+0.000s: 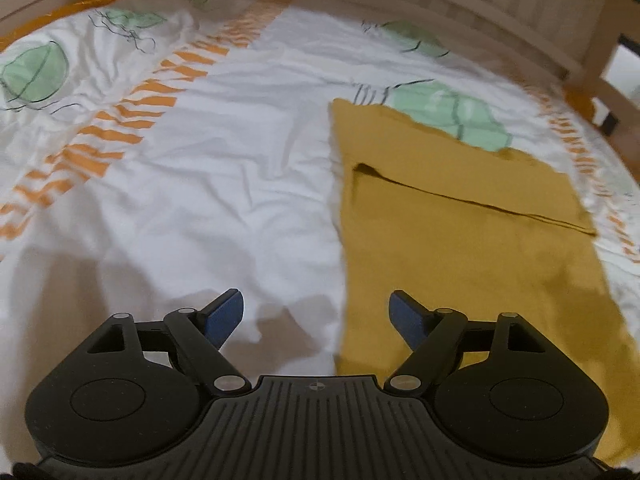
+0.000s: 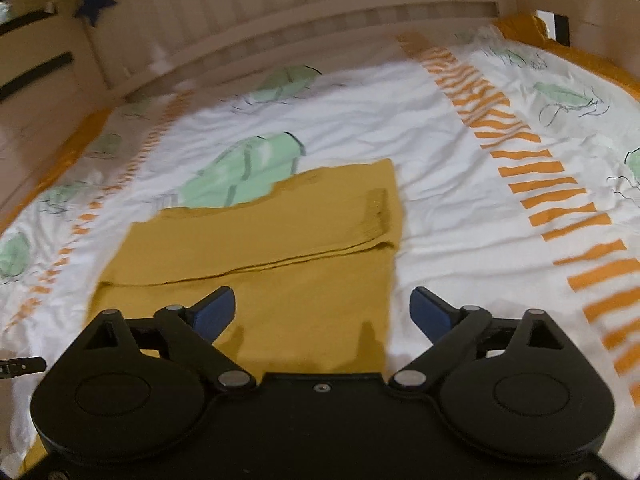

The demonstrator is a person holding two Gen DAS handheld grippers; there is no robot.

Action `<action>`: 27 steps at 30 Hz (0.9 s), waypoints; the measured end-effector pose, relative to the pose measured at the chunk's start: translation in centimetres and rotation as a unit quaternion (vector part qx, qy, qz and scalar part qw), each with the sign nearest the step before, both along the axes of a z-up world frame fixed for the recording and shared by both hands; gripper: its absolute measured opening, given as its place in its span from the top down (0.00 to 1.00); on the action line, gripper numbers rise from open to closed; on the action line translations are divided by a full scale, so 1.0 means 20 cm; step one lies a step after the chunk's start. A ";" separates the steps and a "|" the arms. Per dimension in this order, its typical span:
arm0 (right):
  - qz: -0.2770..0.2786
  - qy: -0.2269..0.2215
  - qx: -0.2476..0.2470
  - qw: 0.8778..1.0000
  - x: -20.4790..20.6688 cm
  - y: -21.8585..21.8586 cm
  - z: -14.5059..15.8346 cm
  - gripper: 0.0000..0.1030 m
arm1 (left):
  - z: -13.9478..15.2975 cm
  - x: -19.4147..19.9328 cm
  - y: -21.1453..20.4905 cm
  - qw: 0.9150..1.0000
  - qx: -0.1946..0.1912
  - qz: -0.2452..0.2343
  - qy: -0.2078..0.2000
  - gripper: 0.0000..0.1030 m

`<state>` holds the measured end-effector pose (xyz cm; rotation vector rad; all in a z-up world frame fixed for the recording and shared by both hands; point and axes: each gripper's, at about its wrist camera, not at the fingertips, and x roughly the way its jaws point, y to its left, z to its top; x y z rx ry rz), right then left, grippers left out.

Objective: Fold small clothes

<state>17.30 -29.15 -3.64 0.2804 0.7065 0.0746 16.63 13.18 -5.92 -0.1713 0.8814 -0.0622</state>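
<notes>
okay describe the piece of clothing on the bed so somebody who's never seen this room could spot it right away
Start at the wooden-framed bed, spread with a white cover printed with green shapes and orange dashed bands. On it lies the mustard-yellow garment, flat, with one part folded across it. It is the only plain, unpatterned cloth on the bed.

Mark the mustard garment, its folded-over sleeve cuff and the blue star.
mustard garment (image 1: pixel 460 264), left wrist view, flat body panel.
sleeve cuff (image 2: pixel 376 216), right wrist view, ribbed end.
blue star (image 2: pixel 96 2), right wrist view, centre.
</notes>
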 end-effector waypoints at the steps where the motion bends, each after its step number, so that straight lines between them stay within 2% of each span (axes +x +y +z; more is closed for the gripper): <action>1: 0.002 -0.006 0.004 1.000 -0.06 0.01 0.03 0.06 | 0.02 -0.05 0.01 1.000 -0.006 -0.001 -0.007 0.23; 7: 0.008 -0.028 0.015 0.999 -0.37 0.03 0.12 0.05 | 0.13 -0.32 0.02 0.999 -0.022 -0.012 -0.034 0.23; 12: -0.001 0.003 0.028 1.000 -0.52 -0.01 0.08 0.02 | 0.11 -0.44 0.00 0.999 -0.012 -0.038 -0.031 0.23; 20: -0.043 0.050 0.089 0.994 -0.63 -0.13 -0.06 0.01 | 0.00 -0.52 -0.04 0.998 0.005 -0.064 -0.010 0.23; 27: -0.035 0.092 0.107 0.989 -0.61 -0.14 -0.15 0.00 | -0.11 -0.52 -0.06 0.997 0.000 -0.079 0.026 0.23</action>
